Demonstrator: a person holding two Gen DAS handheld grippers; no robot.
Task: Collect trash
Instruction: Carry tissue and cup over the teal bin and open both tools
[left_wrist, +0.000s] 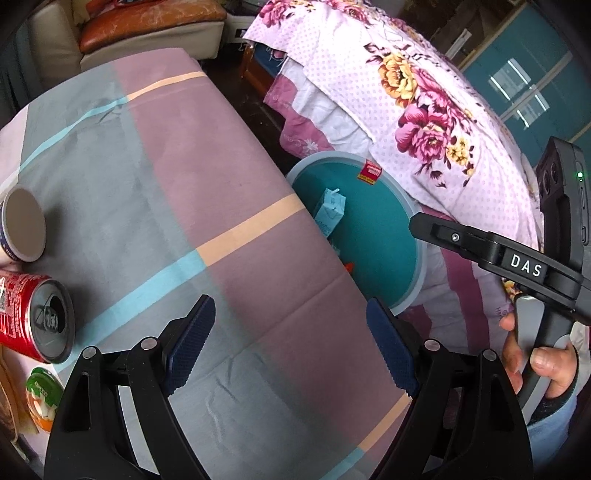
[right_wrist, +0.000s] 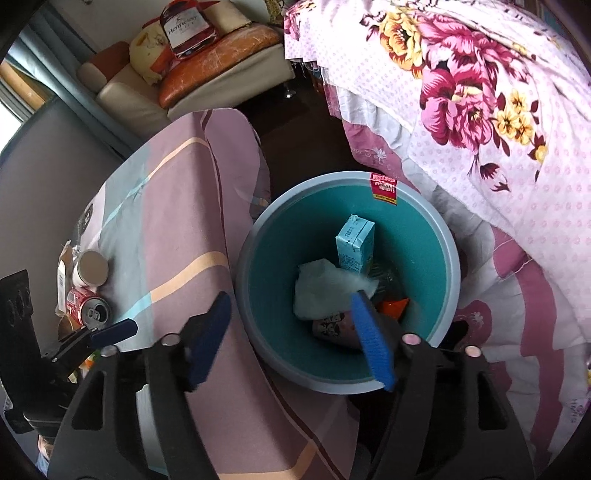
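A teal bin (right_wrist: 436, 258) stands on the floor beside the table; it also shows in the left wrist view (left_wrist: 384, 221). In it are a light blue carton (right_wrist: 356, 242), a crumpled white tissue (right_wrist: 325, 288) and darker wrappers. My right gripper (right_wrist: 291, 328) is open and empty, above the bin's near rim. My left gripper (left_wrist: 291, 332) is open and empty over the striped tablecloth (left_wrist: 221, 184). A red can (left_wrist: 37, 317) lies on its side at the table's left, with a white cup (left_wrist: 24, 225) behind it and a green-lidded jar (left_wrist: 42, 398) in front.
A floral bedspread (right_wrist: 480, 110) hangs right of the bin. A sofa with cushions (right_wrist: 207, 70) stands at the back. The right gripper's black body (left_wrist: 517, 266) and the hand holding it show at the right of the left wrist view.
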